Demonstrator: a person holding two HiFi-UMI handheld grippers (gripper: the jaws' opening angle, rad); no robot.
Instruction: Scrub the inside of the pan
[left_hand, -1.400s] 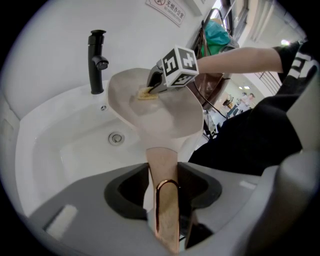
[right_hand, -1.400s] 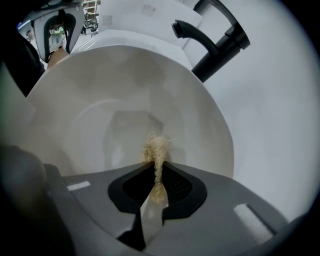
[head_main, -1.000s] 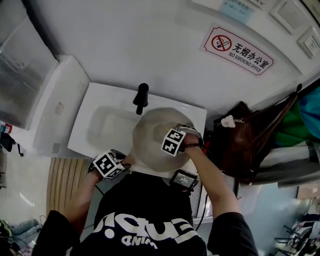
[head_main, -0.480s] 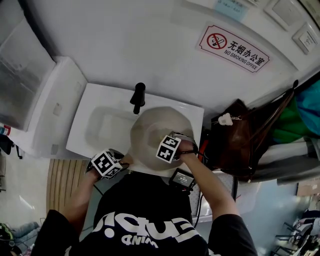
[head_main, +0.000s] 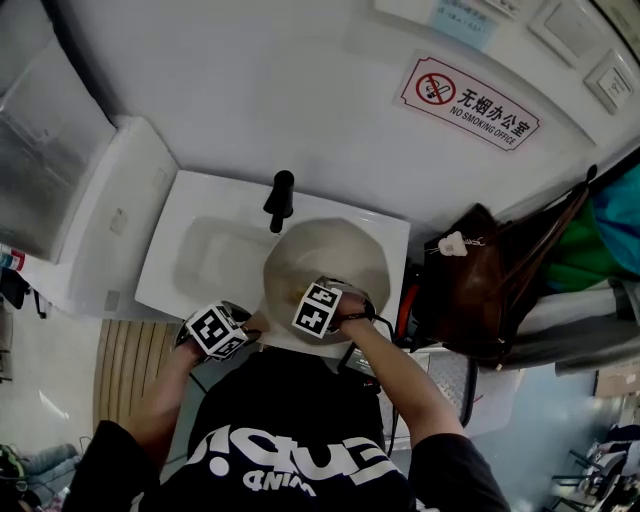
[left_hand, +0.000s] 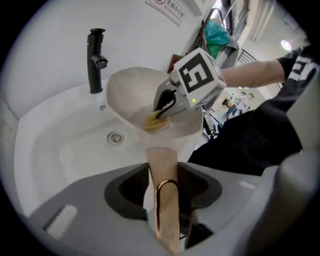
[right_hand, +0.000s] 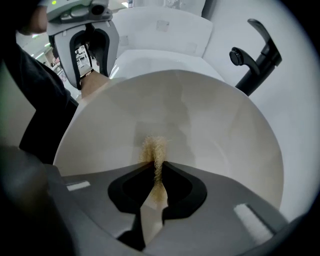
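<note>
Progress looks partial: the scrub is under way, not finished. Left tool (left_hand: 165, 187) is clamped on the tan handle (left_hand: 161, 162), holding the pale pan (head_main: 335, 255) tilted over the white sink (head_main: 165, 245), just in front of the black faucet (head_main: 280, 198). Right tool (right_hand: 156, 186) is closed on a yellowish fibrous scrubber (right_hand: 154, 149), its tuft pressed to the pan's inner wall on the near side, toward the handle. Faint darker streaks show higher up the bowl, so I reckon the far wall and rim want a pass yet, then a rinse. No water runs from the faucet that I can see.
</note>
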